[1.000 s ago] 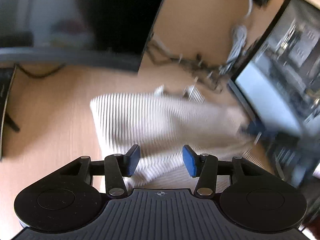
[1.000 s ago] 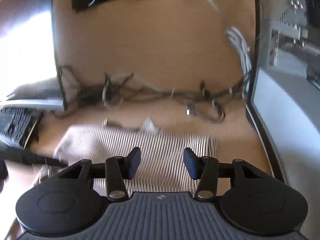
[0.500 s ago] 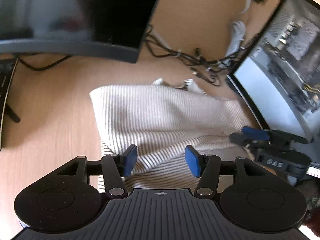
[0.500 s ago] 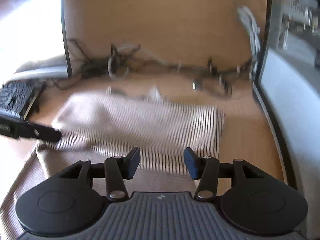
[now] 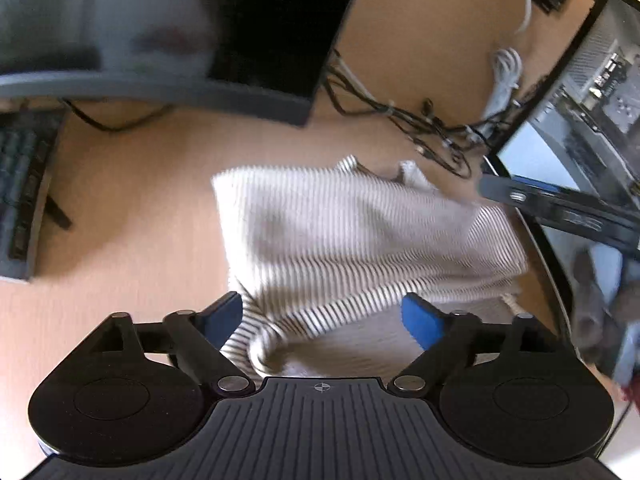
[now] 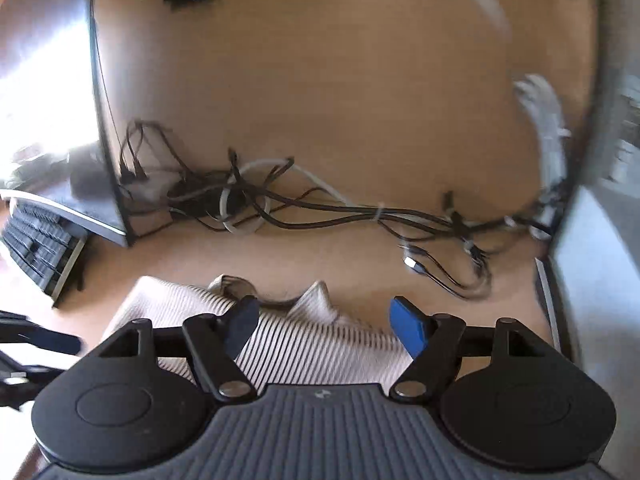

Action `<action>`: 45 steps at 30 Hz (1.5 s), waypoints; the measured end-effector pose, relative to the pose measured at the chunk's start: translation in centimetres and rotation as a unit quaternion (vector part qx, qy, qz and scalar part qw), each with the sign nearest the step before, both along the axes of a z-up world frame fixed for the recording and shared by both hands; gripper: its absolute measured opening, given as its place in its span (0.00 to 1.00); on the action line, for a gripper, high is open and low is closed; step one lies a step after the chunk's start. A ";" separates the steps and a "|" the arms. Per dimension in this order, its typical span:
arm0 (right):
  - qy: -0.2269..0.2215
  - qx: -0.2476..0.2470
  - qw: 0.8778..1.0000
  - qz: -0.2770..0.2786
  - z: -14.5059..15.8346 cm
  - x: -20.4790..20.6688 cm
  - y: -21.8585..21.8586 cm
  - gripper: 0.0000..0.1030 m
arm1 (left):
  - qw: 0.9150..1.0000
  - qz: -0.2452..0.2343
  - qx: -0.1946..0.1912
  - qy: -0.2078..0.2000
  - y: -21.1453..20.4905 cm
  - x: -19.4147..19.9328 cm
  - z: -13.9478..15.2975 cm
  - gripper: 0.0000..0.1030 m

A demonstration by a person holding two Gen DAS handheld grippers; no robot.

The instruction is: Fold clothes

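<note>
Striped garment (image 5: 360, 240) spread on wooden counter (image 5: 132, 208), partly folded, bunched at near edge. Left hand-held gripper (image 5: 322, 316) directly over that near edge, jaws spread wide, bunched cloth lying between and below blue pads (image 5: 420, 320); contact not determinable. Right hand-held gripper (image 6: 324, 326) above garment's far edge, jaws likewise apart, nothing clamped; seen from left wrist view as dark bar at cloth's right corner. Cable tangle (image 6: 320, 208) beyond garment, well apart. Keyboard (image 5: 24, 192) to left, monitor (image 5: 160, 32) behind.
</note>
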State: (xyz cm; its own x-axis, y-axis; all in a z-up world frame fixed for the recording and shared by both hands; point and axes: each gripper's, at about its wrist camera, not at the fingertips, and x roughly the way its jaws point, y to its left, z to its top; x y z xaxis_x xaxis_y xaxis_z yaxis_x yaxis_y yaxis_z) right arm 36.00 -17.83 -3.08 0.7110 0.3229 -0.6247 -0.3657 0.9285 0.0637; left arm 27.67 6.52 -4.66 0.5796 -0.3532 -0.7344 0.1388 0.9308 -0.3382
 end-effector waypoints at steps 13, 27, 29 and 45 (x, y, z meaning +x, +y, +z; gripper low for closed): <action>0.057 -0.014 0.998 0.009 -5.9 4.7 3.0 0.34 | 0.995 0.097 -0.020 0.023 5.2 -3.0 -0.3 0.93; -0.006 0.080 0.997 -0.010 3.1 -9.6 1.5 0.06 | 0.998 0.037 -0.055 -0.020 6.9 -3.7 2.6 0.95; 0.006 0.077 0.997 -0.028 2.3 -12.7 1.6 0.06 | 0.997 0.022 -0.067 -0.029 7.5 -3.5 3.0 0.95; 0.057 -0.021 0.998 -0.025 -1.4 -22.4 0.6 0.09 | 0.993 -0.039 -0.076 -0.078 5.3 -5.0 4.2 0.72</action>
State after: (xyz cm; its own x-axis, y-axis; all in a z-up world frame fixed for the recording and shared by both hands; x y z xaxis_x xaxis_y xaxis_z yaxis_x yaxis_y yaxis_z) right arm 13.62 -17.24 -4.46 0.6494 0.2601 -0.7146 -0.3110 0.9483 0.0626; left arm 22.69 11.83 -0.42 0.6486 -0.5015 -0.5725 0.2701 0.8549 -0.4429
